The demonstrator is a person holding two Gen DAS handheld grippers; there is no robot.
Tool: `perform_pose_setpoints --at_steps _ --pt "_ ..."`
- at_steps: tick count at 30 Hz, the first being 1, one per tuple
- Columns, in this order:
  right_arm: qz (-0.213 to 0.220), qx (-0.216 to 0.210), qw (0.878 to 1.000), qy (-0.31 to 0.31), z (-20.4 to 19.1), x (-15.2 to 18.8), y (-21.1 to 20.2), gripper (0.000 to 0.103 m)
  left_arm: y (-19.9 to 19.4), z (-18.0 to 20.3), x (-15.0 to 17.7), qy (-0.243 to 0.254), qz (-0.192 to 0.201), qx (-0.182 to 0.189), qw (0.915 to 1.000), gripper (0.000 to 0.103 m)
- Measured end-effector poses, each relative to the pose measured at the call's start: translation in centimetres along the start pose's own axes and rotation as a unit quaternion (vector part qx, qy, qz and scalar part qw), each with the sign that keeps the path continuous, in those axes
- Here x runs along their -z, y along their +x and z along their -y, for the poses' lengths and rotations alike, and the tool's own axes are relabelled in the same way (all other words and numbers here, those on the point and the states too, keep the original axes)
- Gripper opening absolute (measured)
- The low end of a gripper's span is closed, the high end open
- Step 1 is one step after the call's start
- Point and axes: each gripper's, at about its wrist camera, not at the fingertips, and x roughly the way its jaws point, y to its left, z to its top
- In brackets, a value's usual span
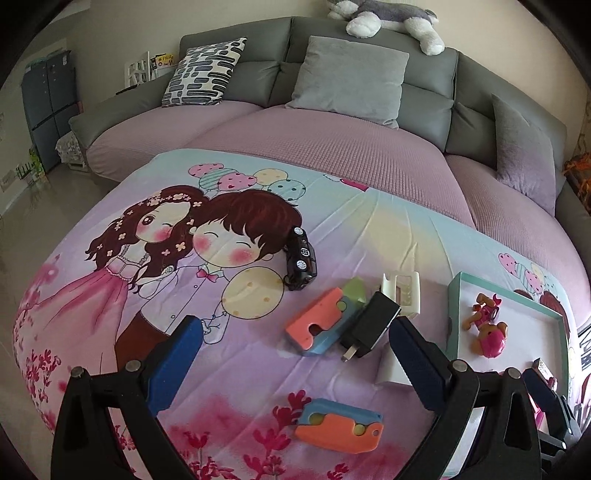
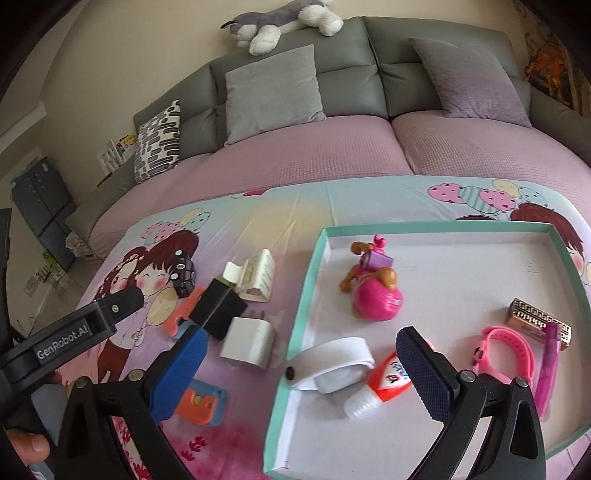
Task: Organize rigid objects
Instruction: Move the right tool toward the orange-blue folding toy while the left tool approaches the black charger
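Loose items lie on a cartoon-print sheet (image 1: 110,288): a black toy car (image 1: 301,258), a black charger (image 1: 369,325), a cream plastic holder (image 1: 402,291), a white charger (image 2: 247,341) and two orange-and-blue toy pieces (image 1: 317,321) (image 1: 340,424). My left gripper (image 1: 299,365) hovers open over them, holding nothing. A teal-rimmed white box (image 2: 306,295) holds a pink dog figure (image 2: 373,291), a white strap (image 2: 332,369), a red-and-white tube (image 2: 384,384), a pink watch (image 2: 506,350) and a gold box (image 2: 535,319). My right gripper (image 2: 303,369) is open above the box's near left corner.
A grey sofa (image 1: 424,85) with a mauve seat cover, several cushions (image 1: 351,77) and a plush dog (image 1: 388,18) runs behind the sheet. Floor and dark cabinets (image 1: 48,107) lie to the left. A hand (image 2: 29,446) holds the left gripper's handle.
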Motion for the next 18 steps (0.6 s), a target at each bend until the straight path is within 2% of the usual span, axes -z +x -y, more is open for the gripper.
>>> perform_pose_setpoints --at_steps 6,11,18 --pt "-0.015 -0.020 1.000 -0.019 -2.6 0.6 1.0 0.103 0.3 -2.7 0.4 -0.013 -0.019 -0.007 0.9997 0.101" --pt "-0.034 -0.018 0.998 -0.054 -4.9 1.4 2.0 0.103 1.3 -4.9 0.9 -0.036 -0.035 -0.002 0.9987 0.101" --pt "-0.052 -0.024 0.994 -0.095 -7.6 2.6 2.9 0.103 3.2 -7.1 1.8 -0.048 -0.066 -0.015 0.9966 0.101"
